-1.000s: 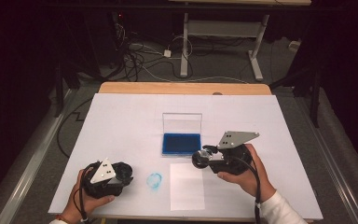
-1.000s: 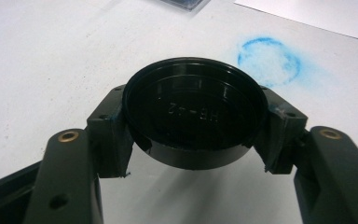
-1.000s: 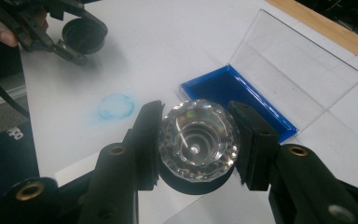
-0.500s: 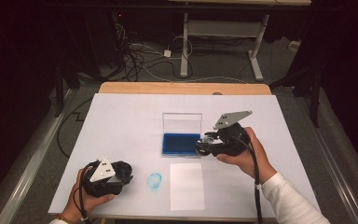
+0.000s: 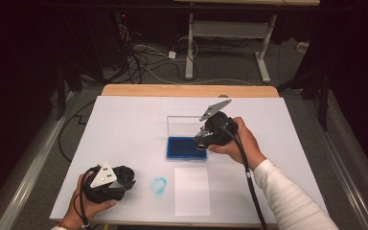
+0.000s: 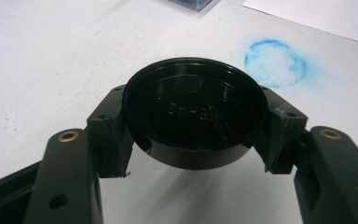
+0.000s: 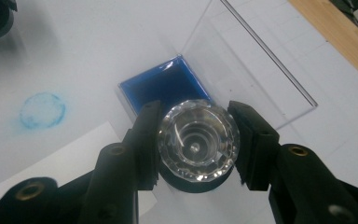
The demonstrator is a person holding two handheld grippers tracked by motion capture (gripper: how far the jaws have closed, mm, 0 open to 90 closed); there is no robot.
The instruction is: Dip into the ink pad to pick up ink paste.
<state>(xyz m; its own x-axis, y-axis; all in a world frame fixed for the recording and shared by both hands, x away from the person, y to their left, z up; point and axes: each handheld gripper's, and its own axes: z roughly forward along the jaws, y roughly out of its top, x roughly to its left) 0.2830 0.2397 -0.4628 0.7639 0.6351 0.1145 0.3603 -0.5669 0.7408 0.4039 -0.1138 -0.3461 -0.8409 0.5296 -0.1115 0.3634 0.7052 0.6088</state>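
Right claw point(image 5: 205, 140) moved forward over blue ink pad point(image 5: 181, 149), clamped on faceted clear knob point(image 7: 196, 140). Left claw point(image 6: 193, 140) clamped on black round cap point(image 6: 195, 115), parked near bench point(image 5: 124, 124) front.

Both grippers are black, each topped by a grey three-cornered plate. The left gripper point(image 5: 109, 181) and the right gripper point(image 5: 212, 134) each trail a black cable. Their jaws are broad, matte black arms with brass-coloured rivets (one near each tip) and plain screw holes. The right arm wears a white sleeve point(image 5: 292, 196).
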